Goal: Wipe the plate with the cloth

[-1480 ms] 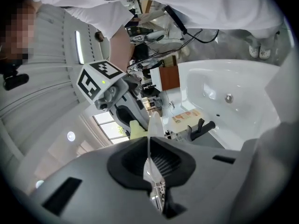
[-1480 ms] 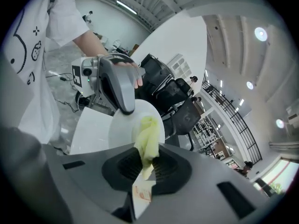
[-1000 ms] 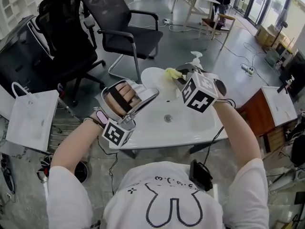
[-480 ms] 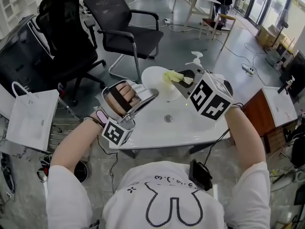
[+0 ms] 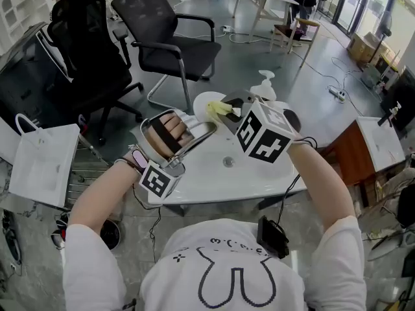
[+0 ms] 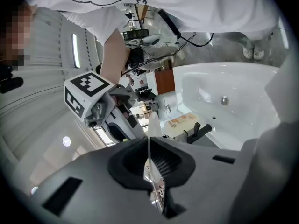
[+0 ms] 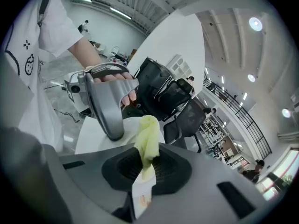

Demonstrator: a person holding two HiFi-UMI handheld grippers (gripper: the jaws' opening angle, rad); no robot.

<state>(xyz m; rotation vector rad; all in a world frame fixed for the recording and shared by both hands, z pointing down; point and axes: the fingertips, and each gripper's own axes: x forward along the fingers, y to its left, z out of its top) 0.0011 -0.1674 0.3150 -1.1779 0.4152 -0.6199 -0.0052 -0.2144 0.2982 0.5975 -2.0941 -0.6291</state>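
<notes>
Wiping looks to be under way, judging from how both tools meet at the plate. The left hand-held gripper (image 5: 206,129) is clenched on the rim of the white plate (image 5: 205,100) and holds it raised over the counter (image 5: 259,177), at about twelve o'clock from the drain (image 5: 228,161). In the left gripper view the plate's edge shows as a thin white sliver running between the closed jaws.

The right hand-held gripper (image 5: 231,113) comes in from roughly four o'clock of the plate, clamped tight on the yellow cloth (image 5: 218,108). The cloth's bunched free end pokes out past the jaws and lies on the plate's face near its three o'clock side. How hard it presses cannot be told.

The next move probably calls for a light sweep of the cloth across the face toward nine o'clock. The left grip must be firm enough that the plate, pinched only at one edge, neither twists nor slips.
</notes>
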